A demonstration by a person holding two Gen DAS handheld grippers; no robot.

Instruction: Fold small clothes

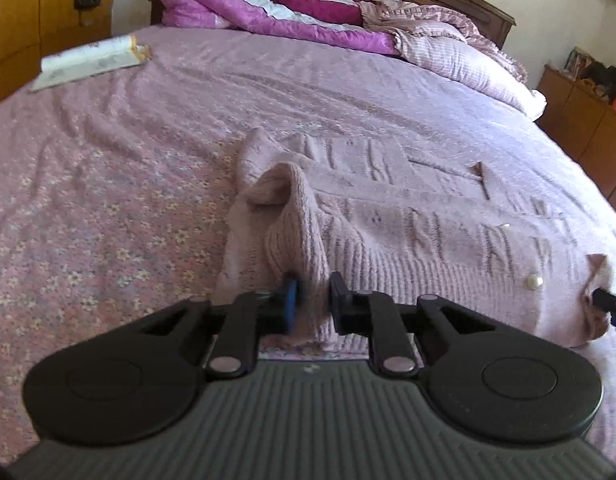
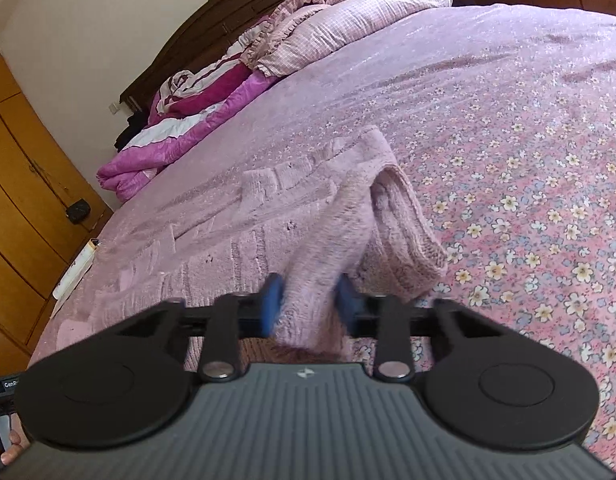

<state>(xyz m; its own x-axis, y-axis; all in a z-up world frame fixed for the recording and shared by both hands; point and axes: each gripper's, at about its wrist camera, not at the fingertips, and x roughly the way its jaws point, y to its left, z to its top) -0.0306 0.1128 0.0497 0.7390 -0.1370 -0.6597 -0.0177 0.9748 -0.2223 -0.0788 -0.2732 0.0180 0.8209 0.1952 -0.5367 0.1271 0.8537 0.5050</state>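
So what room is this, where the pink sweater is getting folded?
Most likely a bedroom: a big bed with a dark wooden headboard, a pillow and rumpled quilt, and wooden wardrobe doors alongside.

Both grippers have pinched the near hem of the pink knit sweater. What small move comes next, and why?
Probably lift both corners together and carry the hem toward the collar. The left gripper and right gripper each clamp a hem corner of the sweater, which lies flat on the bedspread.

Left device text: "GenP…" was readable, cut off, white on the black device (image 2: 4,386) at the lower left edge.
Other text: none was legible.
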